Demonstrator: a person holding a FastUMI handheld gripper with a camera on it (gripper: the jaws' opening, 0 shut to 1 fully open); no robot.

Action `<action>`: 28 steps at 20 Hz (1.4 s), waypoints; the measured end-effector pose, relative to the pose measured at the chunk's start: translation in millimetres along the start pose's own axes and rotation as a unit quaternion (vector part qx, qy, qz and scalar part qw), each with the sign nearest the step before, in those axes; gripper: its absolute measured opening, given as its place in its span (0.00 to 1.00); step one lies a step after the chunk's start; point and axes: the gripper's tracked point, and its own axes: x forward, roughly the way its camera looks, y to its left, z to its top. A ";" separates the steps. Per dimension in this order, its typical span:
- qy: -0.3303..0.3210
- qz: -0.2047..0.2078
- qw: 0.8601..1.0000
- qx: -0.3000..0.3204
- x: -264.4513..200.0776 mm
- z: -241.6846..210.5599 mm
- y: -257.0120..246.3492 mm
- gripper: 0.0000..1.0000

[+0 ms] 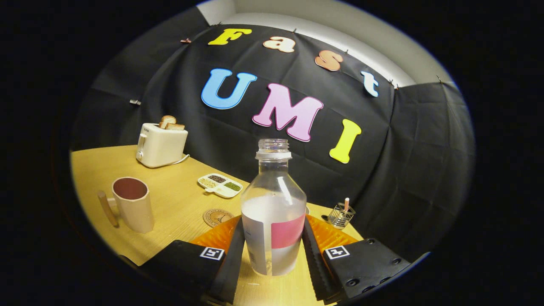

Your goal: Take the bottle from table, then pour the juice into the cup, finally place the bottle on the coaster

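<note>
A clear glossy plastic bottle stands on the matt, wood-grain yellow table; at 10 o'clock, a smooth cream plastic toaster.

gripper view | rides tool | faces forward, low over table

Wooden table carries toaster; cup; coaster; sectioned tray; wire holder; bottle.
</note>
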 end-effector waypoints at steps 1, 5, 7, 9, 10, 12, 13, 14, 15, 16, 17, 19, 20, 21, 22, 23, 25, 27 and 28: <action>0.006 -0.001 1.000 -0.015 -1.3 5.1 -1.5 0.70; 0.022 -0.007 0.996 -0.081 -8.6 25.2 -1.6 0.71; 0.018 0.009 0.993 -0.119 -11.0 35.1 10.3 0.71; 0.020 0.016 0.986 -0.166 -11.7 37.6 20.9 0.70; 0.020 0.014 0.981 -0.191 -13.0 38.3 23.1 0.70; 0.017 0.016 0.971 -0.239 -10.7 41.1 36.1 0.70; 0.016 0.023 0.965 -0.261 -8.2 41.3 43.6 0.70; 0.014 0.029 0.959 -0.280 -5.2 41.0 52.7 0.70; 0.012 0.038 0.954 -0.298 -4.5 40.1 61.9 0.70; 0.011 0.045 0.948 -0.316 -4.6 39.2 70.8 0.70; 0.007 0.051 0.941 -0.334 -4.1 38.4 78.4 0.70; -0.002 0.063 0.928 -0.368 -2.7 38.0 93.9 0.70; -0.007 0.070 0.921 -0.383 -0.7 35.0 101.9 0.70; -0.010 0.078 0.914 -0.398 0.2 31.2 108.1 0.70; -0.013 0.086 0.907 -0.411 0.5 29.6 116.0 0.70; -0.015 0.095 0.901 -0.424 0.0 26.2 122.6 0.70; -0.019 0.113 0.889 -0.444 0.3 21.4 136.5 0.70; -0.020 0.124 0.879 -0.461 2.0 15.4 144.0 0.70; -0.019 0.124 0.872 -0.474 4.1 13.6 145.4 0.70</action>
